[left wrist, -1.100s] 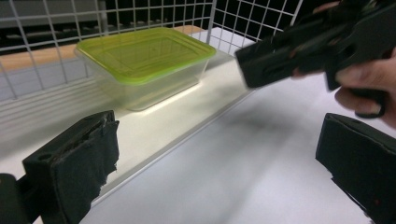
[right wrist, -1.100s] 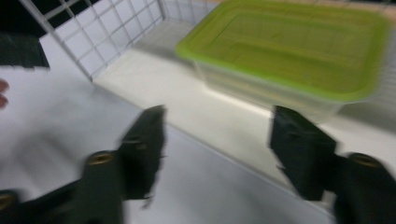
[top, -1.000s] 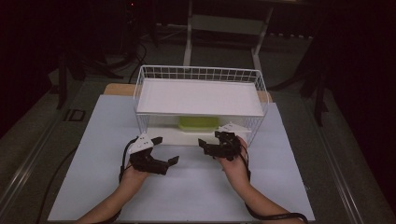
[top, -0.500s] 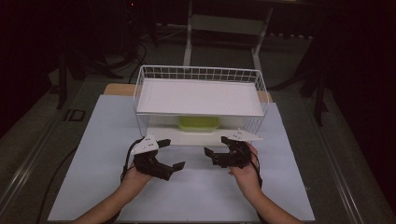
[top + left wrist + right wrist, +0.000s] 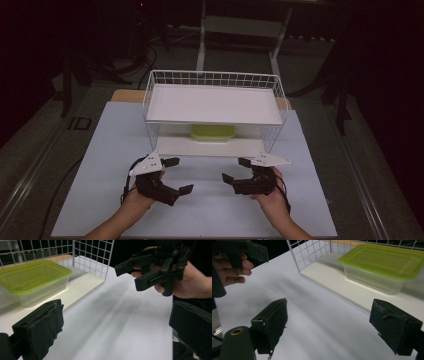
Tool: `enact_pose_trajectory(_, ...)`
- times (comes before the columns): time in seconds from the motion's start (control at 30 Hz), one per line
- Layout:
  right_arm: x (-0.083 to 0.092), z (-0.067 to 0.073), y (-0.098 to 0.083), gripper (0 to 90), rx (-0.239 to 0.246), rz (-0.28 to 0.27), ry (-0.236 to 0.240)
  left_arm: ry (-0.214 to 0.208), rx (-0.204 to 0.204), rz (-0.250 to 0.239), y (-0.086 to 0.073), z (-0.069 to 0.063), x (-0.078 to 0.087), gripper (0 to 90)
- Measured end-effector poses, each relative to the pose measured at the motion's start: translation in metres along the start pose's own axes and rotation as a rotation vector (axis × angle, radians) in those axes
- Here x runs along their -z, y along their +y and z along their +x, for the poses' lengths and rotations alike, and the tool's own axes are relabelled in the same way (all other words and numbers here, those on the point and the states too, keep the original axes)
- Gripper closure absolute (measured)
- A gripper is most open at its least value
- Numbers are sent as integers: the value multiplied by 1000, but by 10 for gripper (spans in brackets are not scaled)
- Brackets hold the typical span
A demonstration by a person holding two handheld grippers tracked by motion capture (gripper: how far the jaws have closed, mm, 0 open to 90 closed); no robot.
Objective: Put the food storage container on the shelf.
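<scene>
A clear container with a green lid (image 5: 212,132) sits on the lower shelf of a white wire rack (image 5: 215,105); it also appears as the container (image 5: 32,280) and the container (image 5: 384,265) in the gripper views. My left gripper (image 5: 179,175) stands open over the table in front of the rack's left half, its jaws (image 5: 115,332) wide apart and empty. My right gripper (image 5: 235,170) is open too, in front of the rack's right half, with nothing between its jaws (image 5: 333,326). The two grippers face each other across a gap.
The rack's top shelf is bare and has a low wire rail around it. The pale tabletop (image 5: 210,215) spreads in front of the rack. Dark floor and stand legs (image 5: 202,45) lie beyond the table. The other hand (image 5: 234,262) shows at top left of the right gripper view.
Both grippers have drawn back from the rack's front toward the near edge of the table. They stayed open and empty. The container has not moved.
</scene>
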State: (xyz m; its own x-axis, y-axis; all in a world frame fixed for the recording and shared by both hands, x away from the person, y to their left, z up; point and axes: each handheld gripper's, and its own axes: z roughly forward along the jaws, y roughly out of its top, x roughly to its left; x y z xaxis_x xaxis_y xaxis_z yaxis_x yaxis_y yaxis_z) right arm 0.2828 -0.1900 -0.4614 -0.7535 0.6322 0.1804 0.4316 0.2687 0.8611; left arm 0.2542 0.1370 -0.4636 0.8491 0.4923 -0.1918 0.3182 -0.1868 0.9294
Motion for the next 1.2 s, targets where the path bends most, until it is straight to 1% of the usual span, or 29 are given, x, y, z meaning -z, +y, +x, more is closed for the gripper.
enact_pose_trajectory(0.07,4,0,-3,148,-1,-2,-2,-4,-3,-10,-2,-2,4,0)
enact_pose_trajectory(0.1,6,0,-5,147,-1,-2,7,-1,-7,-8,-3,-2,5,0)
enact_pose_trajectory(0.23,12,0,-11,148,2,4,12,10,-15,-1,-10,-3,12,0)
enact_pose_trajectory(0.3,16,0,-14,147,16,3,8,15,-3,2,-15,-2,15,0)
enact_pose_trajectory(0.33,18,-1,-15,147,12,2,12,15,-3,2,-15,-2,15,0)
enact_pose_trajectory(0.37,21,-1,-16,147,19,-6,8,28,3,12,-21,-1,17,0)
enact_pose_trajectory(0.4,22,-2,-17,147,19,-8,10,32,5,17,-23,0,18,0)
enact_pose_trajectory(0.47,25,-3,-19,147,23,-11,16,41,-2,34,-28,0,20,0)
enact_pose_trajectory(0.57,29,-4,-23,147,35,-3,18,46,-3,38,-33,0,24,0)
enact_pose_trajectory(0.63,31,-4,-26,147,41,12,7,52,2,37,-36,1,26,0)
enact_pose_trajectory(0.7,33,-5,-29,146,42,24,12,58,0,38,-37,1,28,0)
enact_pose_trajectory(0.73,34,-5,-30,146,47,27,9,59,-3,43,-38,2,29,0)
enact_pose_trajectory(0.8,35,-6,-33,141,56,32,14,59,-9,37,-39,2,29,0)
enact_pose_trajectory(0.83,36,-6,-35,141,71,35,9,59,-5,34,-40,2,29,0)
enact_pose_trajectory(0.9,37,-8,-37,141,73,32,20,54,4,30,-43,3,28,0)
enact_pose_trajectory(0.93,37,-9,-38,140,75,33,21,54,4,38,-45,4,27,0)
enact_pose_trajectory(1.03,36,-12,-43,140,62,30,41,48,10,44,-48,5,24,0)
enact_pose_trajectory(1.13,34,-13,-45,140,65,46,44,49,-11,47,-49,5,22,0)
enact_pose_trajectory(1.2,33,-15,-48,140,72,59,33,43,-13,42,-49,6,20,0)
